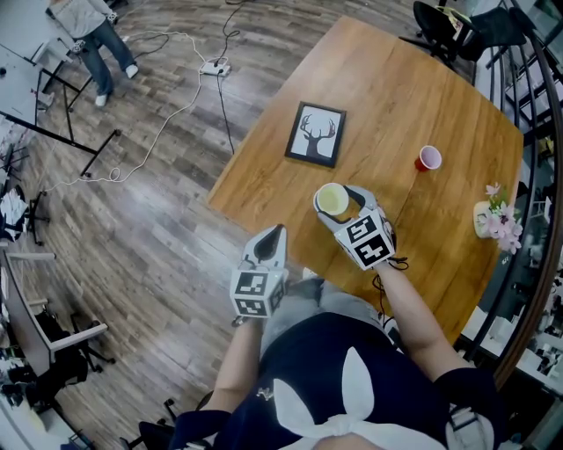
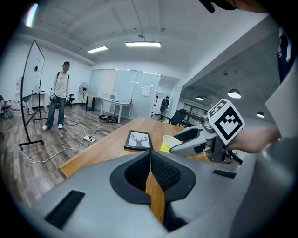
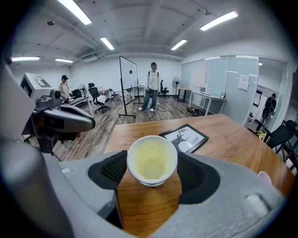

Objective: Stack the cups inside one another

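Note:
A yellow cup (image 1: 332, 199) with a white rim stands near the front edge of the wooden table (image 1: 405, 88), and my right gripper (image 1: 339, 199) is shut on it. In the right gripper view the yellow cup (image 3: 152, 161) sits upright between both pads, which touch its sides. A small red cup (image 1: 428, 158) stands alone farther right on the table; the same red cup (image 3: 264, 177) shows at the right gripper view's lower right edge. My left gripper (image 1: 278, 232) hangs just off the table's near edge, shut and holding nothing. Its jaws meet in the left gripper view (image 2: 150, 155).
A framed deer picture (image 1: 316, 134) lies on the table left of the cups. A pot of pink flowers (image 1: 494, 220) stands at the right edge. A cable and power strip (image 1: 214, 67) lie on the wood floor, and a person (image 1: 92, 26) stands far off.

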`<state>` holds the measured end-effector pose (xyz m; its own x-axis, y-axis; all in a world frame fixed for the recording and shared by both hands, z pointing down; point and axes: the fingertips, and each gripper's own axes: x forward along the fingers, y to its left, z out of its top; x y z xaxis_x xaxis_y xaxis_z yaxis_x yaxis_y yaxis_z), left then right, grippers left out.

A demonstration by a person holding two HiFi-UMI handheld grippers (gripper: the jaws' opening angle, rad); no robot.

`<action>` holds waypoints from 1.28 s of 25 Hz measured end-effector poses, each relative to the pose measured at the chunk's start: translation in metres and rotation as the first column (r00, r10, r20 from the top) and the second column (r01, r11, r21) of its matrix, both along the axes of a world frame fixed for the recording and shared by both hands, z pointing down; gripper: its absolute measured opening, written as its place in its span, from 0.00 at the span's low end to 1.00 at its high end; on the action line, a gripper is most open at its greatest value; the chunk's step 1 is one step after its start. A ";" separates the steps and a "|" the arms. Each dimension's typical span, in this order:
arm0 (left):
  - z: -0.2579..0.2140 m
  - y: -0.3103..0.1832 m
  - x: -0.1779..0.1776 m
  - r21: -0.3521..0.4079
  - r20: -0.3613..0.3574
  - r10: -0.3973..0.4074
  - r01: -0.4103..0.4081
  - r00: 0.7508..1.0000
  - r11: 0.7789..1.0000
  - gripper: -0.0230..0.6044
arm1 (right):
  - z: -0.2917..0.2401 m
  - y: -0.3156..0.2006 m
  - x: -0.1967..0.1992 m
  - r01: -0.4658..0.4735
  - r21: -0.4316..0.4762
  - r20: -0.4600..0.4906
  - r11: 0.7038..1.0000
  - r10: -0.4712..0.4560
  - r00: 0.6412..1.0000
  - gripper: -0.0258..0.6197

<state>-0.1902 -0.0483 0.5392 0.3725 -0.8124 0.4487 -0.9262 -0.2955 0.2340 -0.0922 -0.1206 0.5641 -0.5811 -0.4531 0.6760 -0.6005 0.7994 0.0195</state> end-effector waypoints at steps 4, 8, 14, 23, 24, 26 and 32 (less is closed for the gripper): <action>0.001 -0.001 -0.001 -0.003 0.005 -0.010 0.010 1.000 1.000 0.07 | 0.006 -0.001 -0.002 0.008 -0.011 0.000 1.000 -0.008 1.000 0.56; -0.001 0.001 -0.001 -0.013 0.007 -0.011 0.012 1.000 1.000 0.07 | 0.011 -0.001 -0.005 0.016 -0.022 0.000 1.000 -0.016 1.000 0.56; 0.002 0.004 -0.002 -0.030 0.017 -0.014 0.014 1.000 0.999 0.07 | 0.015 0.000 -0.005 0.020 -0.029 0.004 0.999 -0.019 1.000 0.58; 0.001 0.002 0.005 -0.030 0.025 -0.009 0.010 1.000 1.000 0.07 | 0.009 -0.009 0.004 0.002 -0.012 0.023 1.000 -0.002 1.000 0.58; 0.001 0.002 0.007 -0.029 0.024 -0.007 0.007 1.000 1.000 0.07 | 0.008 -0.010 0.006 -0.003 -0.009 0.024 1.000 0.003 1.000 0.58; 0.001 0.003 0.011 -0.027 0.022 0.001 -0.001 1.000 1.000 0.07 | 0.005 -0.012 0.012 -0.015 -0.003 0.026 1.000 0.016 1.000 0.58; -0.011 0.001 0.019 -0.032 0.019 0.014 -0.014 1.000 0.999 0.07 | -0.006 -0.023 0.038 -0.081 0.027 0.027 0.996 0.081 0.996 0.58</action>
<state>-0.1709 -0.0472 0.5285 0.3749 -0.7921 0.4817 -0.9265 -0.3011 0.2259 -0.0539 -0.1440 0.5580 -0.5589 -0.5180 0.6476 -0.6638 0.7475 0.0250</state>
